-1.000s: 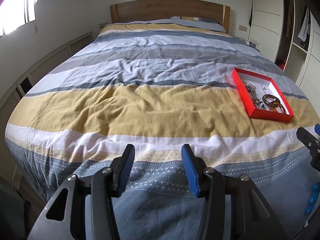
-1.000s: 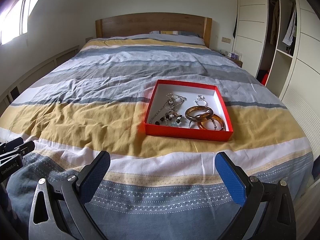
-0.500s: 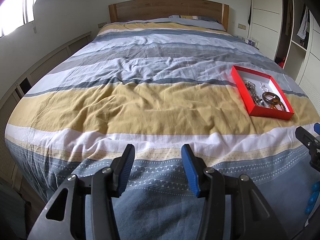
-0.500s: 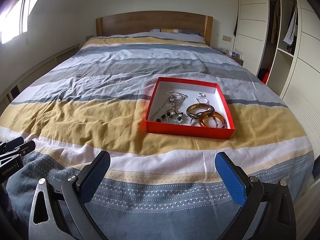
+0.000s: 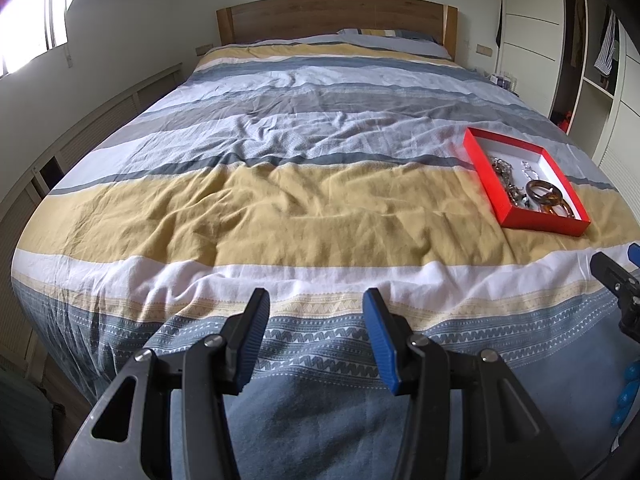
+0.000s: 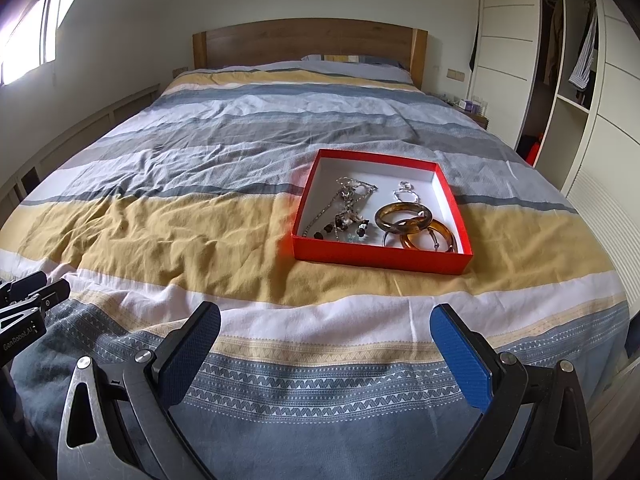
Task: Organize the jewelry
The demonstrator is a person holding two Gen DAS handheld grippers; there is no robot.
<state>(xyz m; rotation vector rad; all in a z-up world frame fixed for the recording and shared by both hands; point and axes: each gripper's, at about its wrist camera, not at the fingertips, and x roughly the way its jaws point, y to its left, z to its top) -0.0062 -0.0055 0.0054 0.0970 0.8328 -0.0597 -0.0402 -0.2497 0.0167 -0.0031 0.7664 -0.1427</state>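
Note:
A red box [image 6: 380, 258] with a white inside lies on the striped bed cover; it also shows at the right in the left wrist view [image 5: 486, 176]. Inside are amber bangles [image 6: 416, 224], a beaded silver necklace [image 6: 348, 208] and a small silver piece [image 6: 406, 192]. My right gripper [image 6: 326, 344] is wide open and empty, held near the foot of the bed, short of the box. My left gripper [image 5: 316, 328] is open and empty, over the foot of the bed, well left of the box.
The bed [image 5: 280, 200] fills both views, with a wooden headboard [image 6: 308, 44] at the far end. A white wardrobe with hanging clothes [image 6: 576, 60] stands to the right. A nightstand with small items [image 6: 472, 108] is beside the headboard. A window [image 5: 28, 28] is at the left.
Both grippers have drawn back slightly from the bed, so the box looks a little farther away. The jaws stay as they were.

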